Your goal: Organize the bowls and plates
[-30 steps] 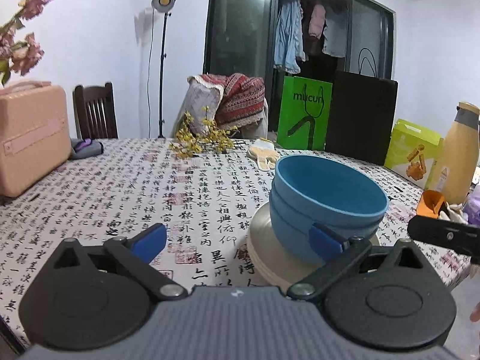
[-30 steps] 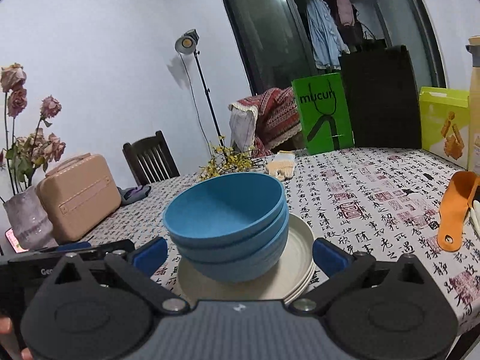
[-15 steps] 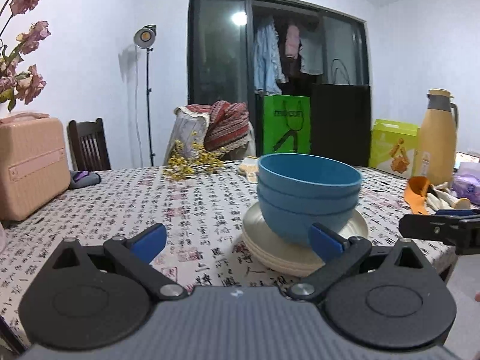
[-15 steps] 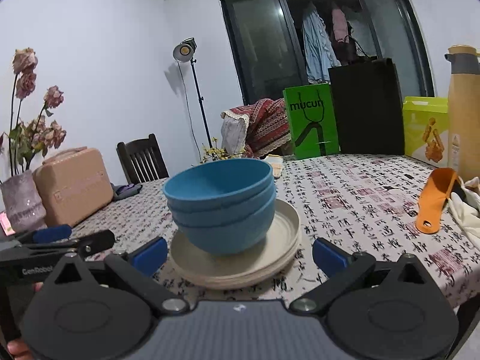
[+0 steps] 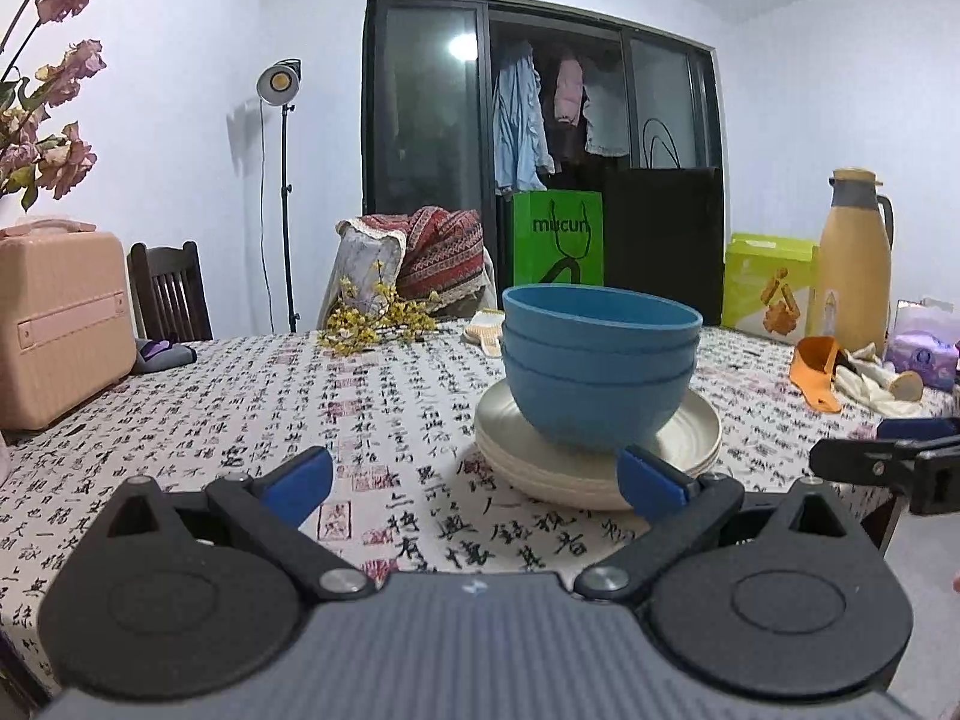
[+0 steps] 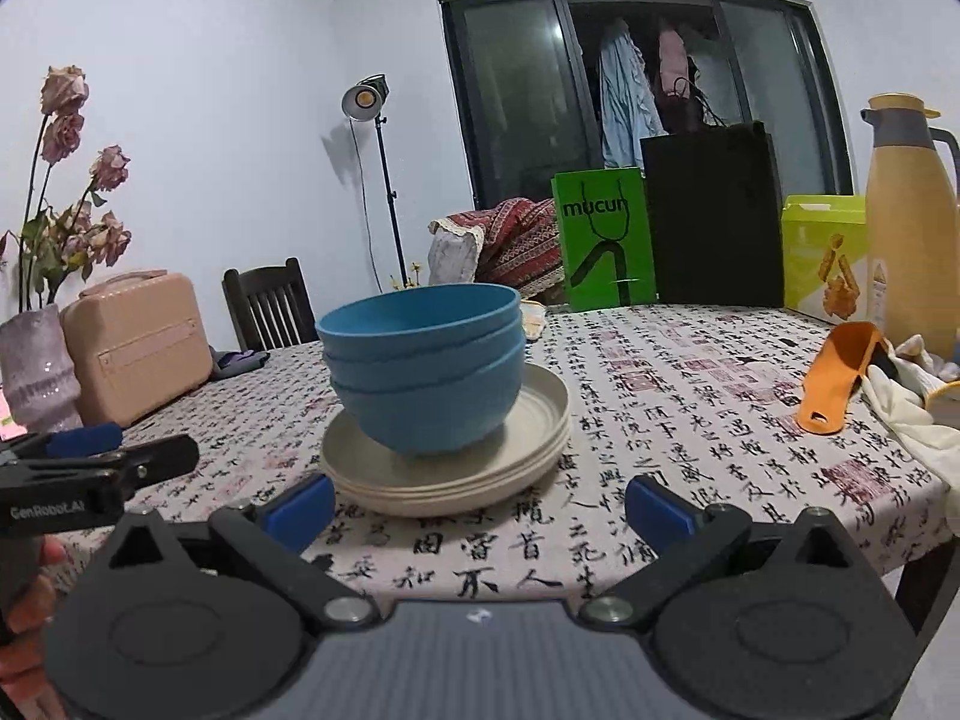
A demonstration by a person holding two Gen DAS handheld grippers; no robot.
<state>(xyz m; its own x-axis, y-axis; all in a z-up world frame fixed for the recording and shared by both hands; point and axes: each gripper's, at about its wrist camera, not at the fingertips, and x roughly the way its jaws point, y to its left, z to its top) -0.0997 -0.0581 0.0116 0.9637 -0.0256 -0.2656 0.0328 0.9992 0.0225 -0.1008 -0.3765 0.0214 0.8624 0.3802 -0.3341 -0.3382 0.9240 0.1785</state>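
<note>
Three blue bowls (image 5: 600, 372) (image 6: 423, 369) sit nested upright on a stack of cream plates (image 5: 690, 438) (image 6: 540, 420), near the front edge of the table with the calligraphy cloth (image 5: 300, 408) (image 6: 690, 396). My left gripper (image 5: 474, 483) is open and empty, a short way in front of the stack. My right gripper (image 6: 480, 510) is also open and empty, facing the stack from the table's edge. Each gripper shows in the other's view: the right one's fingers (image 5: 882, 456) at the right edge, the left one's fingers (image 6: 108, 450) at the left edge.
A pink case (image 5: 57, 324) and a vase of dried flowers (image 6: 39, 369) stand at the left. An orange scoop (image 6: 837, 381), white gloves (image 6: 906, 396), a yellow thermos (image 6: 909, 222), gift bags (image 6: 606, 240) and yellow flowers (image 5: 372, 321) lie farther back.
Both grippers have pulled back and dropped lower, so the stack looks farther away and is seen more from the side. The bowls and plates have stayed put.
</note>
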